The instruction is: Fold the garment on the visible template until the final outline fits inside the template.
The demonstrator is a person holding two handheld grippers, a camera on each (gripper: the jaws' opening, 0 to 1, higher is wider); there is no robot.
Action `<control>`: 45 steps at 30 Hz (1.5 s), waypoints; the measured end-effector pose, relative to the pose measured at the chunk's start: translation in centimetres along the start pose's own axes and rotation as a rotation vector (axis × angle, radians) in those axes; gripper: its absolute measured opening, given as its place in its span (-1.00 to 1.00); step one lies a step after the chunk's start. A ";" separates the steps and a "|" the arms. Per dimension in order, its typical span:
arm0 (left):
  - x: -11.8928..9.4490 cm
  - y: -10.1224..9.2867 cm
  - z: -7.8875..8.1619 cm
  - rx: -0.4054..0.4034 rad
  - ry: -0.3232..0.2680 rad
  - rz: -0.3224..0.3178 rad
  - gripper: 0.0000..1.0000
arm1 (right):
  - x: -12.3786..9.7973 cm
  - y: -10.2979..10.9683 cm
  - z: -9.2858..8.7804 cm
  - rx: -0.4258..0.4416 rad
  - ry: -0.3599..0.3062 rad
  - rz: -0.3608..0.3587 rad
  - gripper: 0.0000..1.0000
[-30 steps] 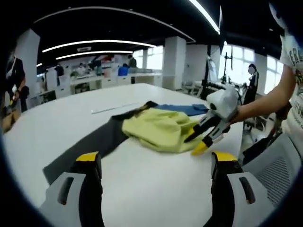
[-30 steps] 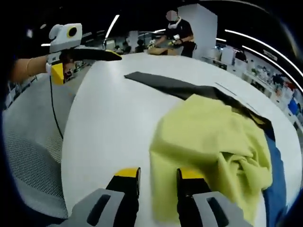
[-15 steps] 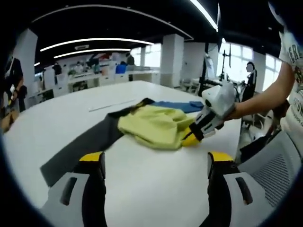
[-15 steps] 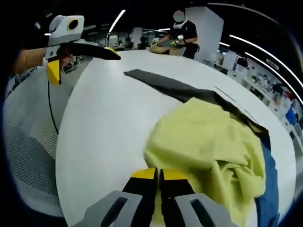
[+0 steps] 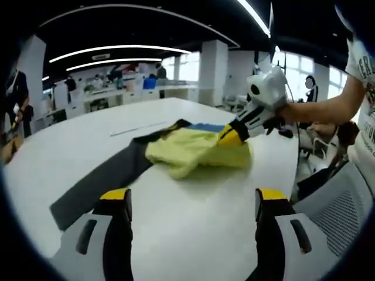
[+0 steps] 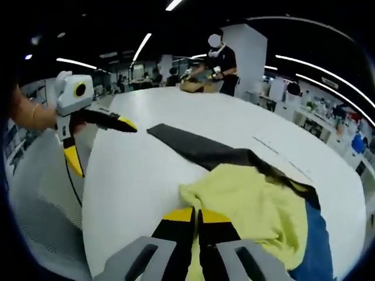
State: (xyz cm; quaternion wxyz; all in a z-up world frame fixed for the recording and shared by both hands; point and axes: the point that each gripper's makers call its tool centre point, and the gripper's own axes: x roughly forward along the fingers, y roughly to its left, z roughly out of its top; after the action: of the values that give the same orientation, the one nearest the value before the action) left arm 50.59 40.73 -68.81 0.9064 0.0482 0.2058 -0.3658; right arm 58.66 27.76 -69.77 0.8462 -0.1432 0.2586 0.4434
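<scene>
Yellow-green garment (image 5: 196, 151) bunched and crumpled on white table, soft folds, no neat outline; near edge lifted off the surface in left gripper view, pinched at the right gripper (image 5: 228, 138) yellow tips; same pinch seen in right gripper view, cloth (image 6: 252, 205) rising into shut jaws at bottom, rest spread loosely beyond; lying across a long dark grey template strip (image 5: 96, 184), flat on table, running from near left toward far side, dark end poking out past the garment (image 6: 193, 146); blue sheet (image 6: 316, 246) flat under garment's far side, edge visible beside it (image 5: 205, 127); garment outline overhanging the dark strip on both sides.
</scene>
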 end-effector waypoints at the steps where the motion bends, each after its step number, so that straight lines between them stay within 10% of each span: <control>1: 0.0 0.0 0.0 0.000 0.001 0.001 0.66 | 0.0 -0.6 0.1 0.030 0.000 -0.013 -1.00; 27: 3.0 -0.6 -0.3 -0.064 0.015 -0.003 0.46 | 1.8 -11.4 -3.8 0.378 0.073 -0.205 -1.00; 45: 3.6 -1.2 -0.4 -0.104 0.030 -0.012 0.35 | 1.9 -11.0 -6.2 0.445 0.128 -0.182 -0.84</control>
State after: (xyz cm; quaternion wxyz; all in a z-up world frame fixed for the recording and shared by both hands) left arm 51.98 37.66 -70.54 0.9022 0.0054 0.2381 -0.3595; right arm 66.73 19.89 -75.88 0.8752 -0.0039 0.3891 0.2873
